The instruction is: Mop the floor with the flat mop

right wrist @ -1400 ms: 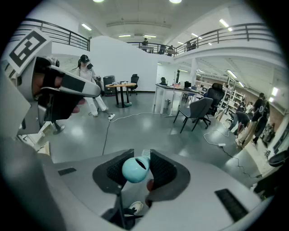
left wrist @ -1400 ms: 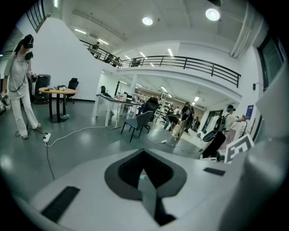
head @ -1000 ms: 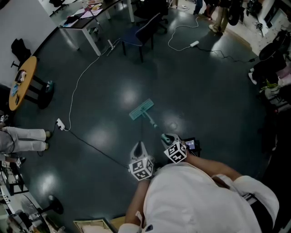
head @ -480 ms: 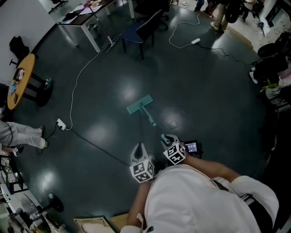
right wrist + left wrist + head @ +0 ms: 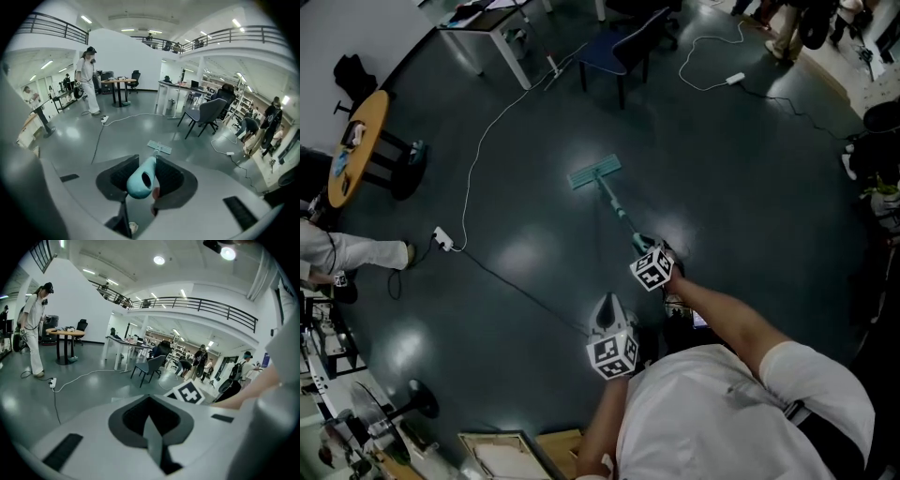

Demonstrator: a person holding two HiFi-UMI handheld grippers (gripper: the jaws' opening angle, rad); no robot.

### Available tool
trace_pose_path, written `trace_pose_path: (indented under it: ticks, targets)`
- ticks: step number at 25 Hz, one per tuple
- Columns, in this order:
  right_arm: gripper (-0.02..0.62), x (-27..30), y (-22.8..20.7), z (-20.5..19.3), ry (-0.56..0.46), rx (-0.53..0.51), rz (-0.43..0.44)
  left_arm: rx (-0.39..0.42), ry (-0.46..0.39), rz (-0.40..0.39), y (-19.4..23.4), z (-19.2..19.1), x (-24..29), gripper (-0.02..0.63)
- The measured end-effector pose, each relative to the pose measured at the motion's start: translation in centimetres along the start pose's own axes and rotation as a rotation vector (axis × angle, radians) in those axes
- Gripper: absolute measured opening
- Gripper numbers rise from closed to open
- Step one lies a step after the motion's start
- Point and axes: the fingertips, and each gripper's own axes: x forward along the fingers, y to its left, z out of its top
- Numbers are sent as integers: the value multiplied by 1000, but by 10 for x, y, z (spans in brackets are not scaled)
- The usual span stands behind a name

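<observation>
The right gripper [image 5: 142,177] has its jaws clamped on the rounded teal end of the mop handle [image 5: 140,180], and the shaft runs from there toward 11 o'clock in the head view down to the flat mop head [image 5: 594,172], which lies flat on the dark glossy floor [image 5: 741,178] well ahead of the person. The left gripper [image 5: 149,417] has its jaws together with nothing between them and hangs near the body, at about 7 o'clock from the right gripper, apart from the handle. One clamp at the very end probably gives weak control of the pad, so the stroke would go better with the left gripper taking the shaft lower down, the pad staying flat and each pass overlapping the one before. A white cable [image 5: 474,156] and its power strip [image 5: 442,238] lie at 8 to 9 o'clock of the mop head, and the chair [image 5: 630,47] at 12 o'clock; strokes should stop short of both.
</observation>
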Motion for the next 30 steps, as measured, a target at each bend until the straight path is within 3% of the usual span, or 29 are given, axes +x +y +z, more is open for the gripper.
trace_pose_path:
  ticks: [5, 10, 18, 24, 30]
  targets:
    - [117, 46, -19, 30, 23, -11, -33, -3, -11, 21, 14, 7, -3, 6]
    - [116, 39, -19, 39, 23, 8, -34, -4, -14, 29, 26, 7, -5, 5]
    - [117, -84, 18, 8, 56, 16, 63, 7, -7, -32, 21, 2, -14, 5]
    - [115, -203, 37, -44, 93, 11, 103, 3, -15, -59, 6, 2, -28, 6]
    - [115, -228, 57, -65, 104, -7, 96, -8, -19, -72, 2, 1, -33, 5]
